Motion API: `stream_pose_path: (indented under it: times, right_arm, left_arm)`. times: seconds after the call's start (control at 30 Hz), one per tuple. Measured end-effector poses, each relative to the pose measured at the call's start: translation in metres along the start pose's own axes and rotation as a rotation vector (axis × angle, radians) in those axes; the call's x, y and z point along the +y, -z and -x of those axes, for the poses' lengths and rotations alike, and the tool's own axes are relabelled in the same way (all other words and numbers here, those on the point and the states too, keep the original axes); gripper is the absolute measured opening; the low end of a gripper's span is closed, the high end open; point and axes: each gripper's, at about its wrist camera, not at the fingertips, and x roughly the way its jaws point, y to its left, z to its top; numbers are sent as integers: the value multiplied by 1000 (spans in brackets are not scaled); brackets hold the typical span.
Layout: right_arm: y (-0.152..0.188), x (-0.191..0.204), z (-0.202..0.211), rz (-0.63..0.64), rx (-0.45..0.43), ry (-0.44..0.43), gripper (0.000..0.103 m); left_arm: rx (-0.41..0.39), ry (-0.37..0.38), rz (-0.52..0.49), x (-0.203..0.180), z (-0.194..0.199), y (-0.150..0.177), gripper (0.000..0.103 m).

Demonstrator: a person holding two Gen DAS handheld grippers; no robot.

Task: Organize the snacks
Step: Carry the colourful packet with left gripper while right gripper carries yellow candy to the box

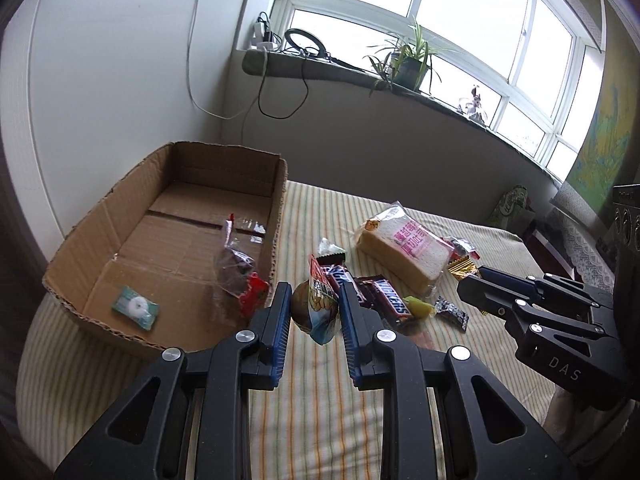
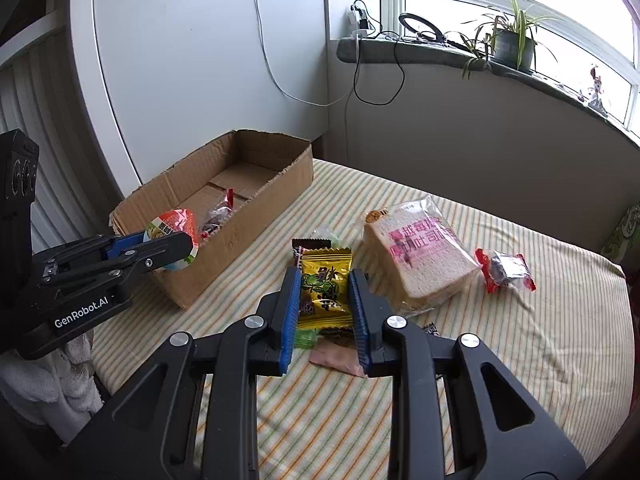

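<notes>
My left gripper (image 1: 314, 300) is shut on a red, white and blue snack packet (image 1: 322, 312), held above the striped cloth just right of the cardboard box (image 1: 228, 168). In the right wrist view that gripper (image 2: 188, 246) hangs at the near corner of the box (image 2: 248, 248) with the round packet (image 2: 172, 228). My right gripper (image 2: 326, 280) is shut on a yellow packet (image 2: 325, 292); the left wrist view shows it (image 1: 466, 288) at the right, above the loose snacks. In the box lie a green-white candy (image 1: 136, 306) and a dark snack in clear wrap (image 1: 236, 268).
On the striped cloth (image 1: 320, 400) lie a bag of sliced bread (image 2: 420, 256), Snickers bars (image 1: 384, 300), a red-ended wrapped snack (image 2: 506, 270) and small sweets. A wall and a sill with a plant (image 2: 514, 46) and cables stand behind. White fabric (image 2: 52, 376) hangs at the cloth's left edge.
</notes>
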Motion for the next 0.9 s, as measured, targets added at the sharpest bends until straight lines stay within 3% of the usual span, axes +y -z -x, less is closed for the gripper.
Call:
stream_pose_path:
  times: [0.43, 0.9]
  right_arm:
    - [-41, 57, -36, 90, -1, -71, 25]
    - [-58, 106, -84, 152, 38, -132, 25]
  left_arm:
    - [-41, -70, 63, 50, 11, -8, 23]
    - [-44, -125, 114, 97, 6, -15, 22]
